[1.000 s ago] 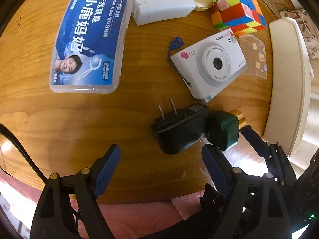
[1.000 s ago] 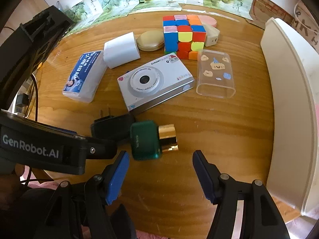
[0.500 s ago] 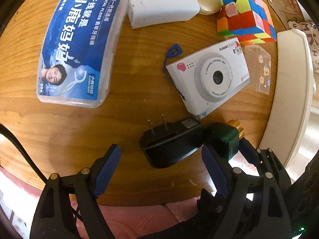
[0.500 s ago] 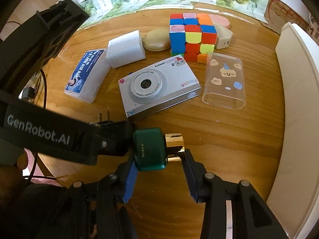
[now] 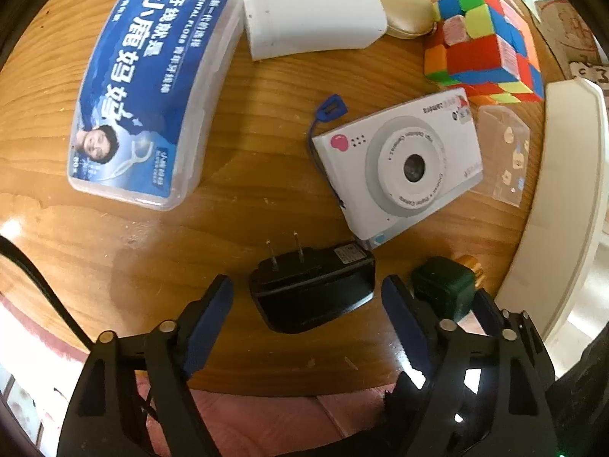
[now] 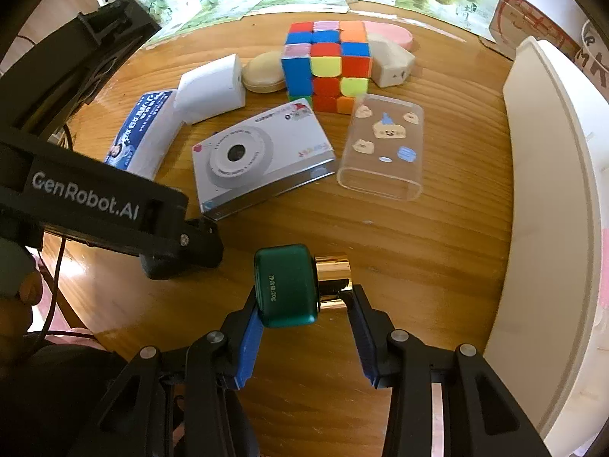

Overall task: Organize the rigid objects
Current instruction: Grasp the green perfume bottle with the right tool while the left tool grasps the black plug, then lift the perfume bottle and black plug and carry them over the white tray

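Note:
My right gripper [image 6: 304, 304] is shut on a green bottle with a gold cap [image 6: 289, 289], held just above the wooden table [image 6: 437, 247]; the bottle also shows in the left wrist view [image 5: 445, 289]. My left gripper [image 5: 308, 304] is open, its fingers on either side of a black plug adapter [image 5: 312, 289] that lies on the table. A white toy camera [image 6: 259, 156] lies behind them, also in the left wrist view [image 5: 399, 163].
A blue dental floss box [image 5: 148, 91], a white block [image 5: 312, 7], a tan oval case [image 6: 262, 72], a Rubik's cube [image 6: 327, 64], a clear phone case [image 6: 384, 144] and a white charger [image 6: 392, 64] lie on the table. A white tray [image 6: 552, 190] stands at the right edge.
My right gripper closed on the green bottle and lifted it slightly away from the adapter. My left gripper moved forward, so the black adapter now sits between its open fingers.

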Demonstrator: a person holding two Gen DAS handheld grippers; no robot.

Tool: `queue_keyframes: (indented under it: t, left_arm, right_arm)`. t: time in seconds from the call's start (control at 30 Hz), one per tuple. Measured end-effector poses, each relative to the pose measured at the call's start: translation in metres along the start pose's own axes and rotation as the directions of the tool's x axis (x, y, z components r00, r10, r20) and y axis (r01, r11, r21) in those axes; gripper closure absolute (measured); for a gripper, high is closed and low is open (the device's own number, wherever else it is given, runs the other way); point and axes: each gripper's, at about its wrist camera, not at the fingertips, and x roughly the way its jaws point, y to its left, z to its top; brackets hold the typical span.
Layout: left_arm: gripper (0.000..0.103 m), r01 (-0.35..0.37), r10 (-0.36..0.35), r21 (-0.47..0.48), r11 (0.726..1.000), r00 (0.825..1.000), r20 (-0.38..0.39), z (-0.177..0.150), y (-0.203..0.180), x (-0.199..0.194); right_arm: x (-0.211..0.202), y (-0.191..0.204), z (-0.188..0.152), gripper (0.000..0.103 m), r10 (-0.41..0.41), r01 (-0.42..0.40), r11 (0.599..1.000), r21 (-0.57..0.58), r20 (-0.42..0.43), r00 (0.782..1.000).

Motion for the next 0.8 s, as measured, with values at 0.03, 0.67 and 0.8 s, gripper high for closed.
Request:
queue_keyframes:
  t: [0.03, 0.67, 0.8]
  left_arm:
    - [0.026, -0.005, 0.005, -0.005, 1.000, 1.000, 0.000, 0.000, -0.001, 0.001]
    - [0.037, 0.057, -0.056, 0.053, 0.997, 0.998, -0.016, -0.009, 0.003, 0.002]
    - [0.037, 0.065, -0.065, 0.067, 0.996, 0.998, -0.011, -0.018, 0.010, 0.005]
  right_arm:
    - [0.001, 0.000, 0.001, 0.059, -0.002, 0.002, 1.000, 0.003, -0.001, 1.000]
    - [0.002, 0.011, -0.002, 0.059, -0.047, 0.047, 0.998, 0.036, 0.001, 0.999]
    - [0.002, 0.016, -0.005, 0.060, -0.055, 0.054, 0.997, 0.046, 0.008, 0.998]
